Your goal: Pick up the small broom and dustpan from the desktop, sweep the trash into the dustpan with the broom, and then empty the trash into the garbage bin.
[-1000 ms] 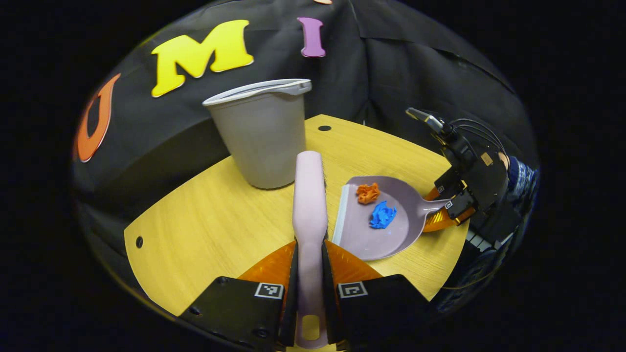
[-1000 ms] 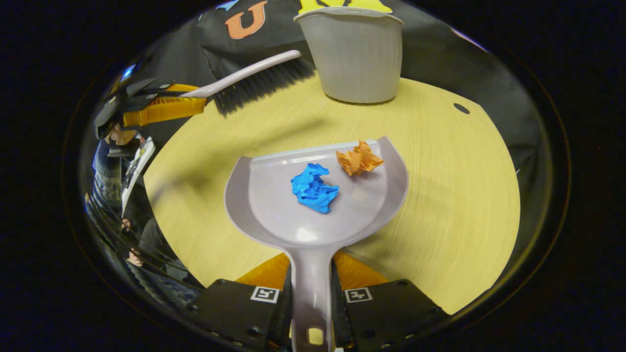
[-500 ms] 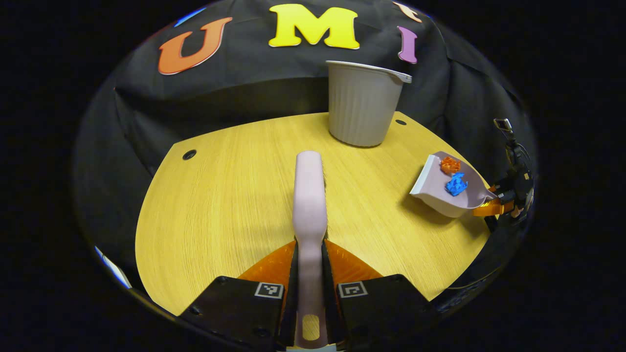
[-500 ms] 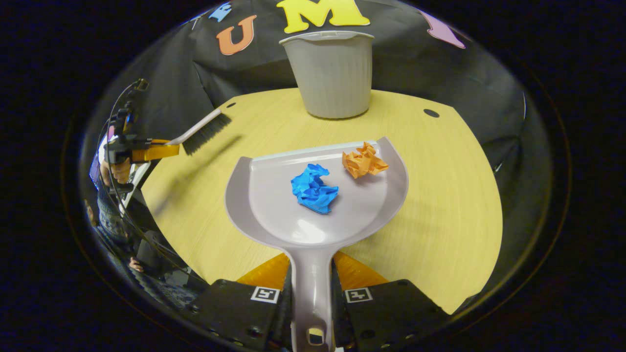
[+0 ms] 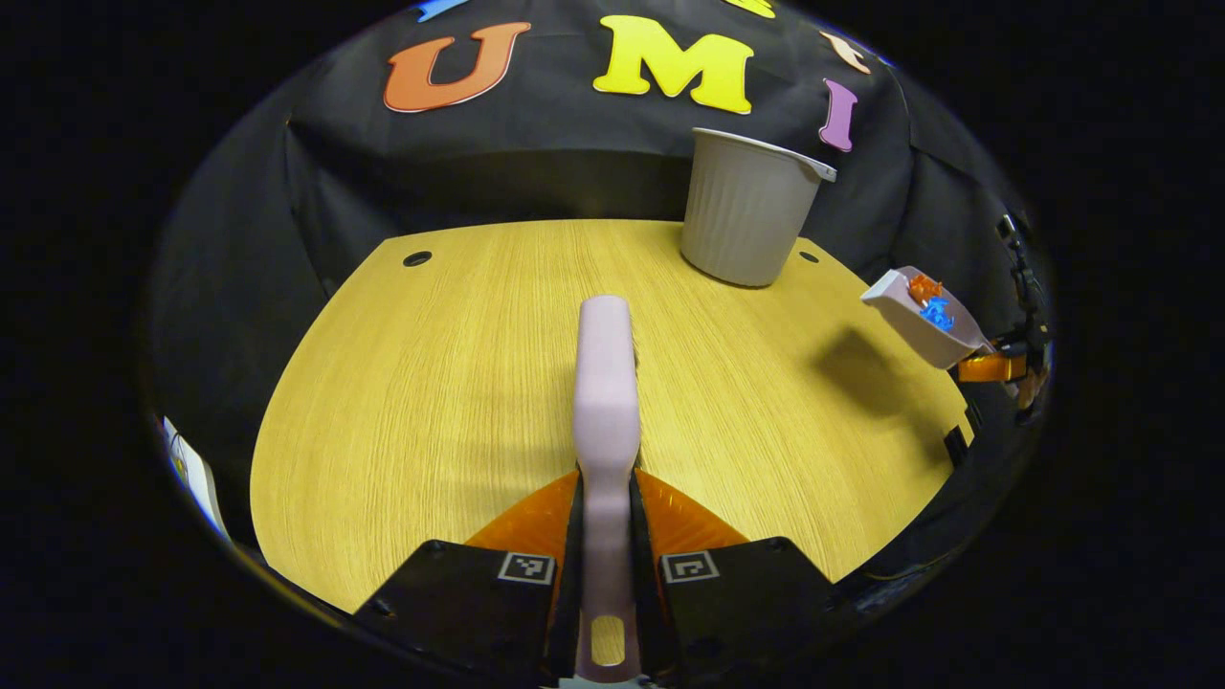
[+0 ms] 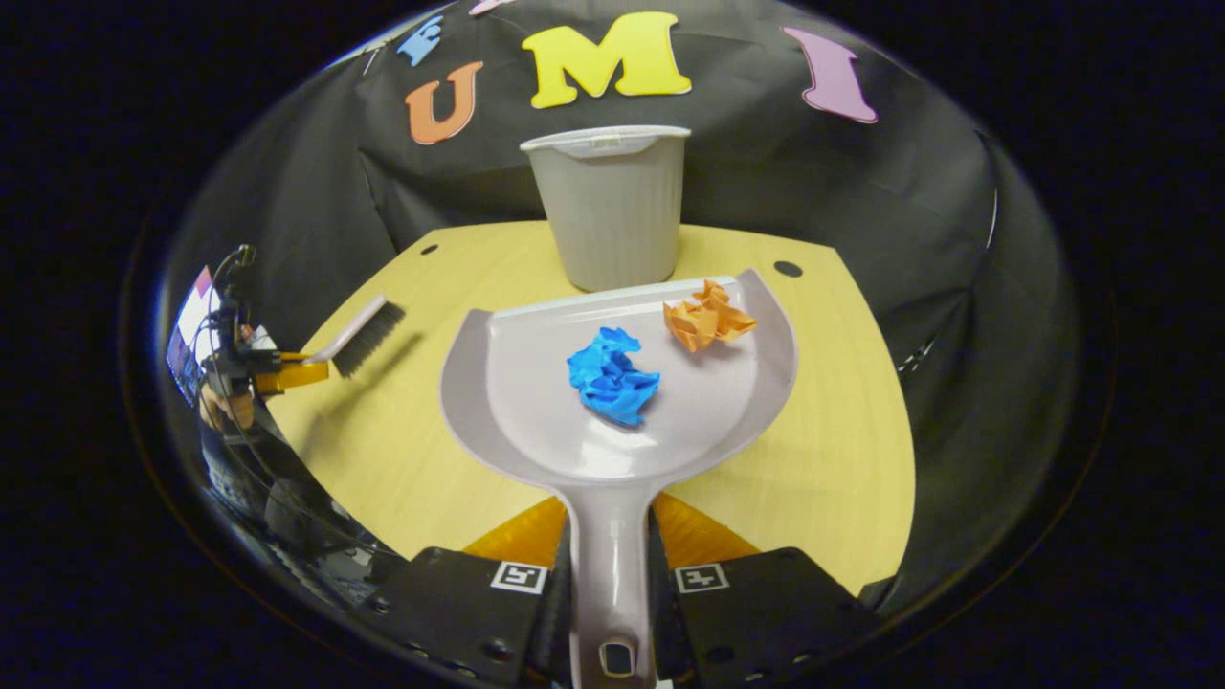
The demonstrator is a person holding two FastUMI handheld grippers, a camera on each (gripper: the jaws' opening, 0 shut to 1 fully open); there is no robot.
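Right gripper view: the dustpan (image 6: 612,383) is held by its handle, which is pinched between both fingers of the right hand-held gripper (image 6: 612,565) at the near edge. The pan is raised clear of the counter (image 6: 842,459) and carried roughly level. Two items of trash are carried in it: a blue crumpled paper (image 6: 611,376) near the middle and an orange crumpled paper (image 6: 706,316) by the far right of the lip, the two set apart. The grey ribbed garbage bin (image 6: 610,203) is seen upright on the far part of the counter, just beyond the pan's lip. At far left the broom (image 6: 359,335) is seen with dark bristles pointing down over the counter, its handle gripped in the left hand-held gripper (image 6: 287,371), which is held by a hand (image 6: 225,407).

Left gripper view: the broom's pale handle (image 5: 605,402) is clamped between both fingers of the left hand-held gripper (image 5: 605,565) and is extended away over the counter (image 5: 431,383); the bristles are hidden beneath it. The garbage bin (image 5: 746,206) is placed at the far right of the counter. The dustpan (image 5: 924,316) is seen in the air at the right edge, tilted, with both papers inside, its shadow cast on the wood.
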